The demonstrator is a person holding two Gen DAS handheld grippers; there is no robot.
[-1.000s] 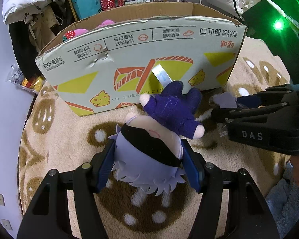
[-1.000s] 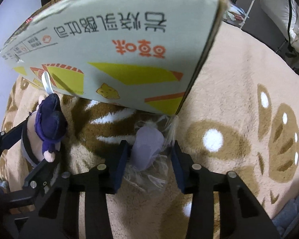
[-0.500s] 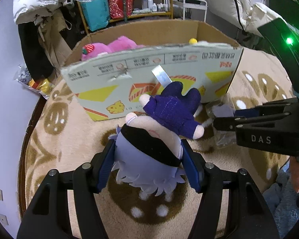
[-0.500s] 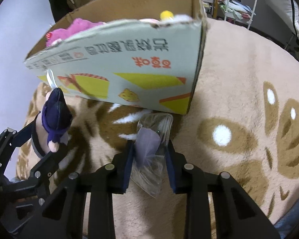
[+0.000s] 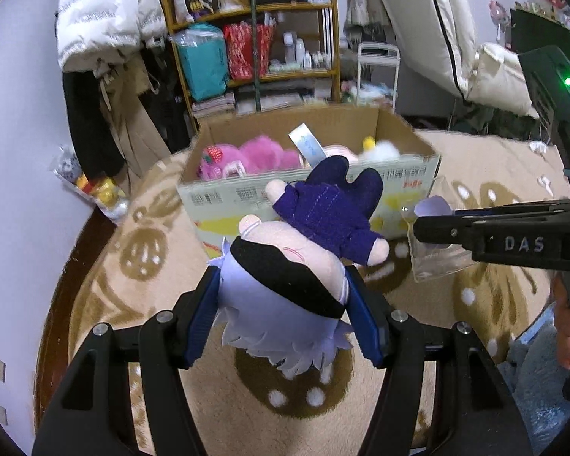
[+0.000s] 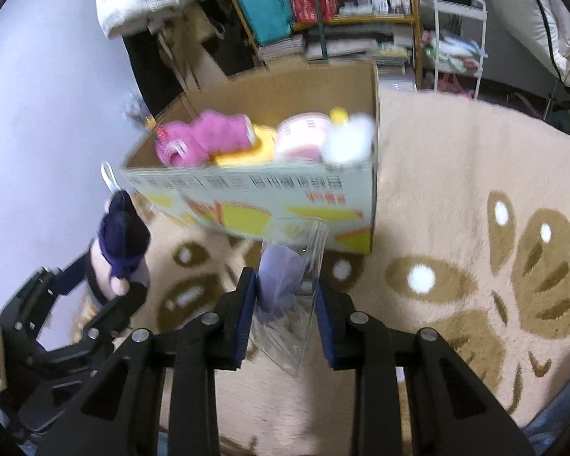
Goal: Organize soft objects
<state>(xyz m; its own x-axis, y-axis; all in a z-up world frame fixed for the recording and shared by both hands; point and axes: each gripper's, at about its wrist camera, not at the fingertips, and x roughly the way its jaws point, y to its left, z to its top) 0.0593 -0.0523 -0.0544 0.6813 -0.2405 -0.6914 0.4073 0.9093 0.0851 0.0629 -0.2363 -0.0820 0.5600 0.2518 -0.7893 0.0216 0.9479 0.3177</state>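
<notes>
— Left tool (image 5: 283,304): what does it have?

— Its blue pads are closed against the head of a plush doll (image 5: 285,285), one on each side. The doll has pale lilac hair, a black band over the eyes and a dark purple outfit; its feet point toward the cardboard box (image 5: 406,178). A white tag sticks up from its back end. In the right wrist view the same doll (image 6: 119,250) shows at the left edge, held up clear of the rug.

— And the right tool (image 6: 285,296)?

— Closed on a clear plastic bag (image 6: 288,304) with a small lilac soft item (image 6: 279,273) inside. The bag hangs between the pads and sags below them. From the left wrist view the bag (image 5: 433,262) sits just in front of the box's right corner, above the rug (image 5: 144,250).

— What is in the box?

— It stands open on the beige rug with brown patches. Inside lie a pink fluffy toy (image 6: 205,136), something yellow (image 6: 247,154), a pink-and-white round plush (image 6: 302,136) and a white fluffy one (image 6: 347,138) against the right wall.

— Anything behind?

— A wooden shelf (image 5: 254,11) packed with bags and bottles, and a white puffy jacket (image 5: 106,19) hanging to its left.
</notes>
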